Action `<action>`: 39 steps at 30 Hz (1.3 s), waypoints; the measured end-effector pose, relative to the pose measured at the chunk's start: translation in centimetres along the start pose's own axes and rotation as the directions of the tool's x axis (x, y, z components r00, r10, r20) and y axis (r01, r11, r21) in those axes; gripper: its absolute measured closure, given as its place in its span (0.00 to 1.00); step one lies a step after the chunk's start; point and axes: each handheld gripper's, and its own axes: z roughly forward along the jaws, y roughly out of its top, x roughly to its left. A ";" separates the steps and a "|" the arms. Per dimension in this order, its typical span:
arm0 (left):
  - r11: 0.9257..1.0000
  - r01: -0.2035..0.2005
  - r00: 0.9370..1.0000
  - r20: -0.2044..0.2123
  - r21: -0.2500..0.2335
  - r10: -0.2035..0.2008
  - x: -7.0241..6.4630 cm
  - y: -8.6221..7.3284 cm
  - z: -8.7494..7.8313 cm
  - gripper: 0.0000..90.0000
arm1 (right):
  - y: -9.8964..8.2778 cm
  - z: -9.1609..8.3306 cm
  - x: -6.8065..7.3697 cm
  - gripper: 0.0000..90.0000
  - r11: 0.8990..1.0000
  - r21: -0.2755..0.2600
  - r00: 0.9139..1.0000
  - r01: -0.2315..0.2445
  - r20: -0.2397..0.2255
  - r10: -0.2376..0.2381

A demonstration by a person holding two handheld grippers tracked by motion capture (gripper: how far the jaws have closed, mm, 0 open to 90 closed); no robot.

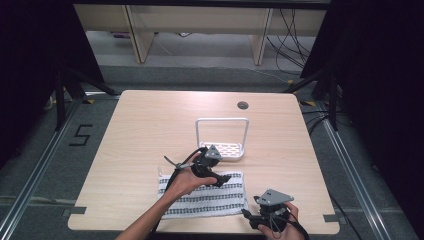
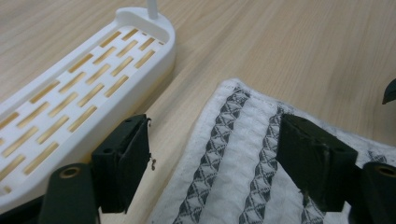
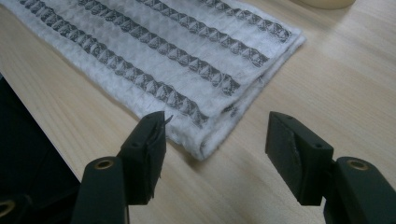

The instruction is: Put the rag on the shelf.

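A folded white towel (image 1: 205, 196) with dark patterned stripes lies flat near the table's front edge. My left gripper (image 1: 226, 179) hovers open over its far right corner; in the left gripper view the towel (image 2: 243, 154) lies between and below the jaws of the left gripper (image 2: 215, 163), which hold nothing. My right gripper (image 1: 248, 215) is open at the towel's near right corner. In the right gripper view that corner of the towel (image 3: 187, 79) lies just ahead of the right gripper (image 3: 219, 154), on the bare table.
A white slotted tray (image 1: 239, 152) with a tall hoop handle stands just behind the towel; its slotted tray (image 2: 79, 93) lies close to my left jaw. A round cable hole (image 1: 243, 105) sits at the table's back. The table's front edge (image 3: 42, 140) is close by.
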 end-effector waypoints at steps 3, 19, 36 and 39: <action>0.999 -0.029 1.000 0.004 0.031 0.029 -0.1 0.3 0.5 0.31 | 0.0 0.1 0.1 0.44 1.000 0.002 1.000 -0.008 0.002 0.008; 0.993 -0.103 0.993 0.072 0.066 0.098 -0.5 2.1 3.5 0.44 | 0.5 0.8 0.6 0.49 0.999 0.030 1.000 -0.016 0.011 0.016; 0.972 -0.195 0.978 0.096 0.128 0.184 -1.0 2.8 5.5 0.59 | 0.7 1.8 0.6 0.51 0.999 0.046 1.000 -0.027 0.016 0.026; 0.970 -0.206 0.975 0.105 0.128 0.194 -0.9 2.9 5.5 0.63 | 0.8 1.9 0.5 0.51 0.998 0.060 0.999 -0.029 0.017 0.028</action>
